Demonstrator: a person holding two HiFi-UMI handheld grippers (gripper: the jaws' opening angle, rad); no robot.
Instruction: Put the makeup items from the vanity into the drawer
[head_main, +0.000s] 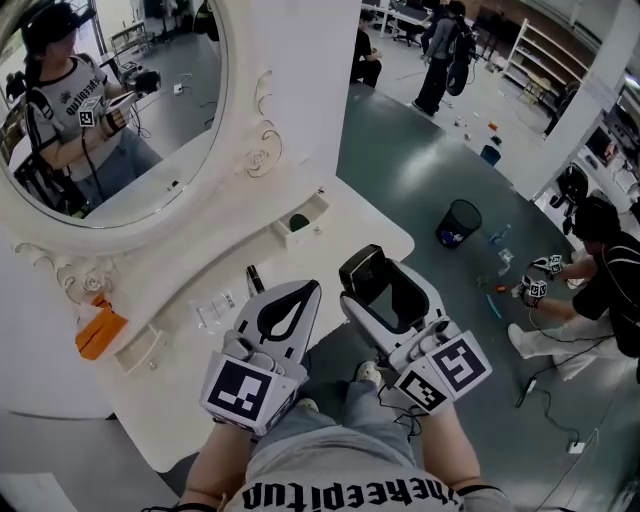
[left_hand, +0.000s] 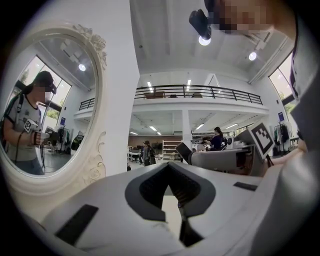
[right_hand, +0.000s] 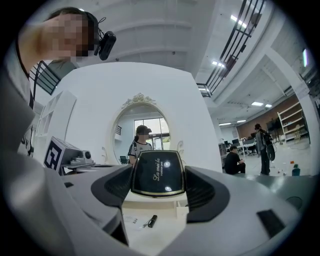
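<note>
- The jaws of my right gripper (right_hand: 158, 176) are pinched on a black compact (right_hand: 158, 169) with a gold rim. I hold it in the air, just off the front edge of the white surface (head_main: 345, 225).
- The jaws of my left gripper (left_hand: 169, 165) are pressed together at the tips with nothing between them. It hangs just beside the right one.
- A small black stick (head_main: 253, 278) lies on the surface just ahead of the left gripper, below the oval mirror (head_main: 110, 100).
</note>
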